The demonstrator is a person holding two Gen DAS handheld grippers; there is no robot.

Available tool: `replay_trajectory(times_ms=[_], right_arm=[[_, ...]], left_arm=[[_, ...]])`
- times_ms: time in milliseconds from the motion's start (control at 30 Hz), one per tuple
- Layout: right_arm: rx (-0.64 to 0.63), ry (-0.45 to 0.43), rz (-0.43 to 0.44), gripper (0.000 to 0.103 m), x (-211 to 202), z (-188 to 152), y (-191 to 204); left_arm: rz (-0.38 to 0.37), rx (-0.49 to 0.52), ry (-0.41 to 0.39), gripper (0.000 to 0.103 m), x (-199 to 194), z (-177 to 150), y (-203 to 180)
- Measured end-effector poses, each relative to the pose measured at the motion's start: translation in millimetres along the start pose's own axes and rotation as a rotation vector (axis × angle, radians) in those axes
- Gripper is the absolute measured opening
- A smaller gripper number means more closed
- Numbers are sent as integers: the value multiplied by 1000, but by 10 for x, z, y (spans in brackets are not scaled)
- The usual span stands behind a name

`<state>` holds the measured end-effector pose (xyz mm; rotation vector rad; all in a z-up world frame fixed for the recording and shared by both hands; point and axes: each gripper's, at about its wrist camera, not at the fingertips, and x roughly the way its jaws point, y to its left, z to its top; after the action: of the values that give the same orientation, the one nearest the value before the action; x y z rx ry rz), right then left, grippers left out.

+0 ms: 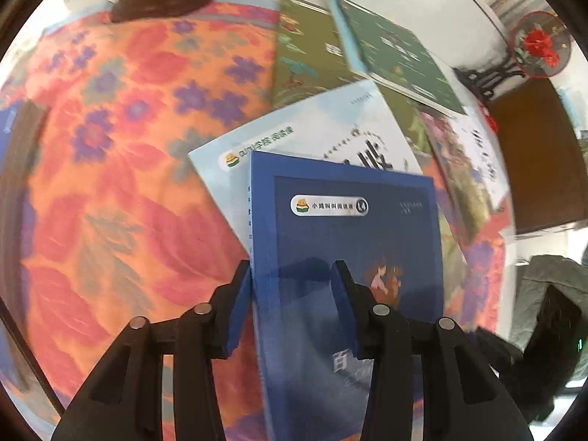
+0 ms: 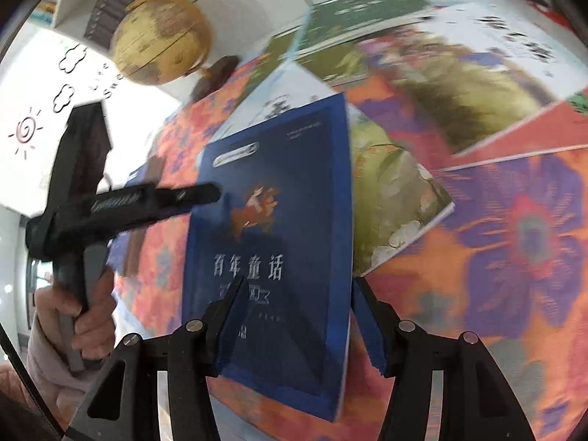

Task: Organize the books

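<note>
Both tongs straddle one dark blue book (image 1: 349, 257) above the floral-clothed table (image 1: 110, 183): left tongs (image 1: 294, 275) apparently clamp its spine edge, right tongs (image 2: 297, 290) half-open around it, grip unclear. Next: stack it squarely on the scattered books (image 1: 386, 47).

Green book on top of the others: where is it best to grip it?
The green book lies flat on the olive book; its near page edge looks slightly raised. Probably grip that edge from the near side, one finger slipped underneath.
</note>
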<state>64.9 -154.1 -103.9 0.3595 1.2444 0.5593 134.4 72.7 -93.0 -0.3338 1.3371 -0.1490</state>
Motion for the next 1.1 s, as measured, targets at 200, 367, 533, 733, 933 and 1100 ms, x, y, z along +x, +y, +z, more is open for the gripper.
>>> replay_trajectory(times_ms=[200, 367, 533, 733, 933, 1100], right_arm=[[32, 28, 76, 56, 77, -227, 129], [5, 29, 116, 56, 43, -371, 73], [4, -5, 137, 58, 79, -390, 60], [60, -47, 197, 58, 33, -449, -83], [-1, -52, 153, 66, 59, -434, 59], [-25, -60, 148, 73, 83, -428, 123]], left_arm=[[-27, -21, 38, 42, -50, -145, 297], [-97, 18, 20, 42, -96, -396, 372], [-118, 126, 43, 48, -121, -658, 313], [-198, 191, 76, 59, -145, -918, 299], [-209, 173, 45, 58, -183, -1028, 314], [-204, 148, 17, 48, -234, -1068, 365]])
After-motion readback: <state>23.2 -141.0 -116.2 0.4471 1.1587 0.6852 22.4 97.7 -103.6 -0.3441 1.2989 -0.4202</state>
